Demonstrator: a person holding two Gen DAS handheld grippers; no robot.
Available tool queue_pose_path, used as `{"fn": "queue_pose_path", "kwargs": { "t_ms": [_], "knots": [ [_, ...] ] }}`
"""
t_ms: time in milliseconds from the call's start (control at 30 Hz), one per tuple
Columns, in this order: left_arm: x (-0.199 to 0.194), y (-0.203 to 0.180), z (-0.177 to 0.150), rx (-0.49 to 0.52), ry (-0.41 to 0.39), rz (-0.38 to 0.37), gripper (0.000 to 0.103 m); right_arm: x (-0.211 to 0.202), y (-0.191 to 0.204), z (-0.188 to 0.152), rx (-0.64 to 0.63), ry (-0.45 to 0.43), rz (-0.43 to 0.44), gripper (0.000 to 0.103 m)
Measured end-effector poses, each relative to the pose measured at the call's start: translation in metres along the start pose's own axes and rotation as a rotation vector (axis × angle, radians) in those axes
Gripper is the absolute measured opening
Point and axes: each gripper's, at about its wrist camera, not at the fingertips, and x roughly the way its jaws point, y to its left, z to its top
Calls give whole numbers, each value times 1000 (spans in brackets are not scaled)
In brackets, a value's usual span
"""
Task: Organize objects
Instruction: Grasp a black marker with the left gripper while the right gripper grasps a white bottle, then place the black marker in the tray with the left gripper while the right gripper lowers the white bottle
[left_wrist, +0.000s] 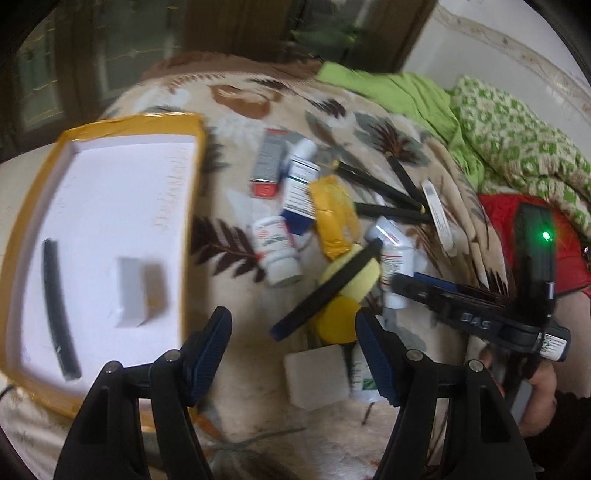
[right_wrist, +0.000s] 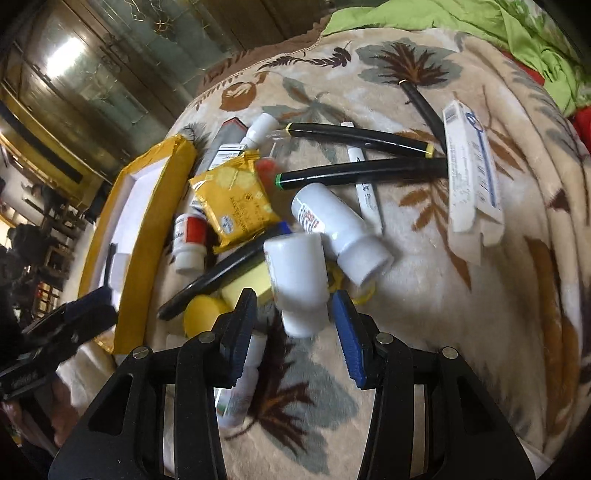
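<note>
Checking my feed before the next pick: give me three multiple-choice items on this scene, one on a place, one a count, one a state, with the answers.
1. Where does the small grey cardboard box lie?
A. On the green cloth
B. Inside the yellow-rimmed white tray
C. Under the yellow packet

2. How many things lie in the tray?
A. One
B. Two
C. Four

3. How do the left gripper's fingers stand?
A. Spread, gripping nothing
B. Shut on a white bottle
C. Shut on a marker

Answers:
1 B: the small grey cardboard box sits on the white floor of the yellow-rimmed white tray.
2 B: only the box and a black marker pen lie there.
3 A: the left gripper shows a wide gap, with neither finger touching anything.
</note>
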Motion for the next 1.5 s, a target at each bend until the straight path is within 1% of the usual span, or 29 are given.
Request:
{"fn": "queue_pose_path", "kwargs": {
  "t_ms": [67, 100, 167, 233, 267, 333, 367, 400, 467, 567, 633, 667, 733, 833, 867, 900, 967, 1100, 1200, 1267, 1433, 1500],
  "knots": [
    [16, -10, 9, 26, 43, -26, 70, 8, -1, 5, 14, 10, 22, 41],
    [24, -14, 14, 40, 66, -42, 70, 9, -1, 6, 12, 9, 22, 37],
    [46, -25, 25, 76, 121, -60, 68, 9, -4, 7, 20, 6, 29, 37],
    [65, -31, 31, 109, 158, -54, 67, 8, -8, 5, 27, 9, 38, 37],
    [69, -33, 32, 117, 164, -60, 67, 8, -10, 4, 30, 10, 39, 37],
    [75, -39, 37, 115, 173, -102, 66, 5, -14, 2, 40, 9, 50, 37],
    [78, -41, 38, 117, 179, -92, 59, 4, -15, 1, 39, 7, 52, 37],
    [81, -40, 38, 119, 183, -86, 54, 3, -15, 1, 37, 6, 50, 37],
    [88, -37, 34, 115, 202, -65, 34, 4, -16, 1, 38, 7, 56, 37],
    [82, -26, 28, 64, 167, -91, 29, 5, -14, 2, 29, 17, 45, 37],
    [76, -19, 24, 32, 155, -106, 27, 5, -15, 1, 32, 15, 50, 37],
    [71, -13, 20, 0, 148, -126, 26, 4, -16, 0, 41, 15, 60, 37],
    [68, -6, 17, -34, 144, -128, 24, 4, -19, -1, 53, 15, 69, 37],
    [63, 5, 16, -98, 123, -163, 21, 5, -14, 0, 40, 23, 57, 37],
    [59, 9, 16, -119, 113, -181, 16, 3, -13, 1, 47, 21, 71, 37],
    [57, 11, 17, -139, 104, -206, 14, 1, -12, 1, 54, 15, 86, 37],
    [47, 20, 14, -179, 78, -229, 13, -5, -6, 1, 52, -6, 104, 37],
    [26, 32, 7, -215, 14, -227, 13, -16, 23, 4, -21, -34, 118, 36],
    [20, 39, 5, -243, -2, -251, 13, -21, 40, 8, -63, -51, 110, 36],
    [16, 41, 5, -257, -14, -268, 13, -23, 45, 10, -61, -46, 117, 36],
    [3, 54, 3, -290, -43, -281, 13, -29, 61, 10, -68, -51, 147, 37],
    [-7, 61, 0, -304, -61, -270, 13, -28, 73, 10, -83, -48, 166, 37]
  ]
}}
